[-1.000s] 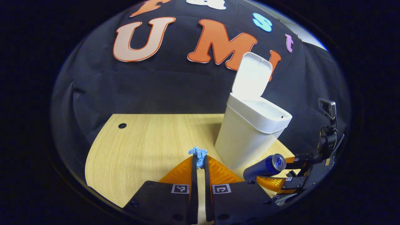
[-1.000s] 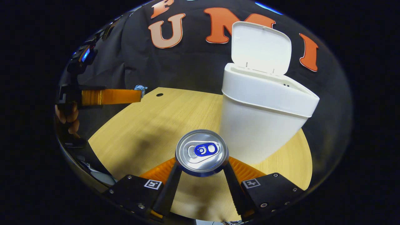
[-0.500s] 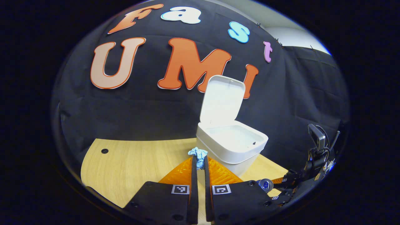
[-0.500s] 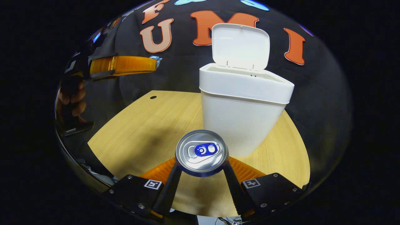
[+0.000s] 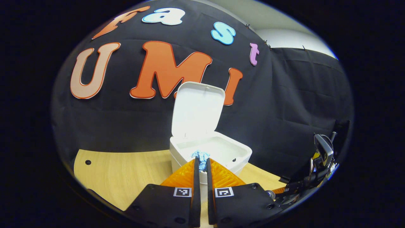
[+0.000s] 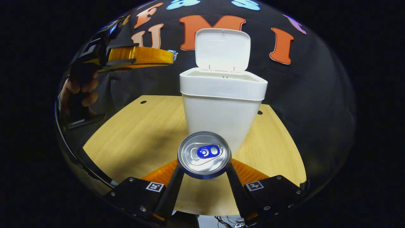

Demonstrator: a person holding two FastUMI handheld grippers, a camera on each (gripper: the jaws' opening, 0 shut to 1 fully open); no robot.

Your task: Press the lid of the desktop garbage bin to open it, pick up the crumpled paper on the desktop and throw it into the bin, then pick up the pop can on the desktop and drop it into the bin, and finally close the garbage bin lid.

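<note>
The white desktop bin (image 5: 208,152) (image 6: 221,104) stands on the wooden table with its lid (image 5: 196,109) (image 6: 221,49) flipped up. My left gripper (image 5: 201,161) is shut on a small wad of blue crumpled paper (image 5: 200,155), held high in front of the bin's open mouth. In the right gripper view that left gripper (image 6: 172,57) hovers up left of the bin, paper (image 6: 172,52) at its tips. My right gripper (image 6: 204,164) is shut on the pop can (image 6: 204,153), whose silver top faces the camera, low in front of the bin.
The round wooden table (image 6: 136,133) (image 5: 120,174) has small holes (image 6: 143,102) (image 5: 88,162) near its back edge. A hand (image 6: 79,91) holds the left gripper's handle. The right gripper (image 5: 284,191) and its camera mount (image 5: 322,152) sit at the lower right of the left gripper view.
My left gripper has risen and swung towards the bin with the paper, now level with its open top. The right gripper, holding the can, has turned to face the bin squarely.
</note>
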